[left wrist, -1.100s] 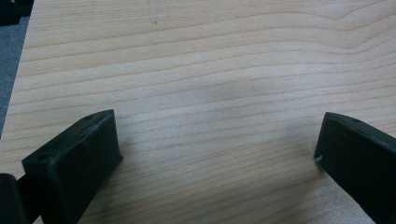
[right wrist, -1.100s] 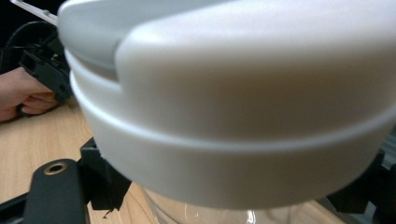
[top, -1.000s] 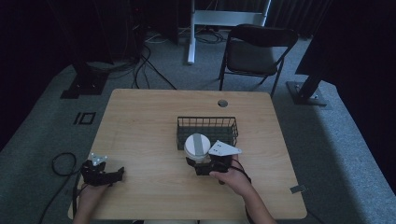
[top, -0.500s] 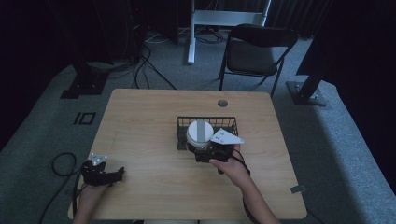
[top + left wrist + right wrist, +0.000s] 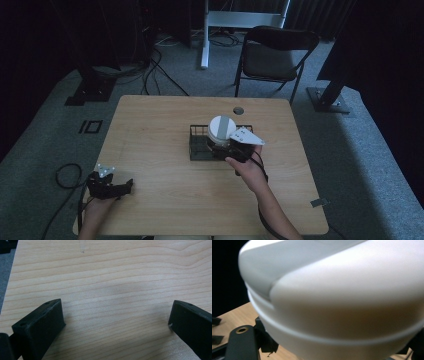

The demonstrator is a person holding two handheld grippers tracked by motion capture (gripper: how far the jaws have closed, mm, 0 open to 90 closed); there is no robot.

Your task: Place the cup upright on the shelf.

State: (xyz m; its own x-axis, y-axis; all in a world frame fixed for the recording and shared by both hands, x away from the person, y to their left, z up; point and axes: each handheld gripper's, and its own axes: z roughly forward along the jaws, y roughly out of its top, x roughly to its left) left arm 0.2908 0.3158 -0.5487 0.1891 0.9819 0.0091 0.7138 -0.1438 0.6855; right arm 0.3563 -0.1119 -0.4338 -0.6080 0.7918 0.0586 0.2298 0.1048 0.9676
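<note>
A white round container [image 5: 221, 127] with a grey band across its top is held over the black wire basket [image 5: 199, 150] at the table's middle. My right gripper [image 5: 223, 145] is shut on it from the near side, with the grey plate on top. In the right gripper view the container [image 5: 342, 300] looms close and blurred between the black jaws. I cannot tell whether it touches the basket. My left gripper [image 5: 126, 186] rests at the table's near left corner, open. In the left gripper view its jaws stand wide apart [image 5: 116, 322] over bare wood.
The wooden table [image 5: 160, 125] has a round cable hole [image 5: 238, 110] behind the basket. A black folding chair [image 5: 272, 52] stands beyond the far edge. Cables and stand bases lie on the grey floor at left and right.
My right gripper has carried the white container away from the person, from the basket's near edge to over the basket. The left gripper has stayed put.
</note>
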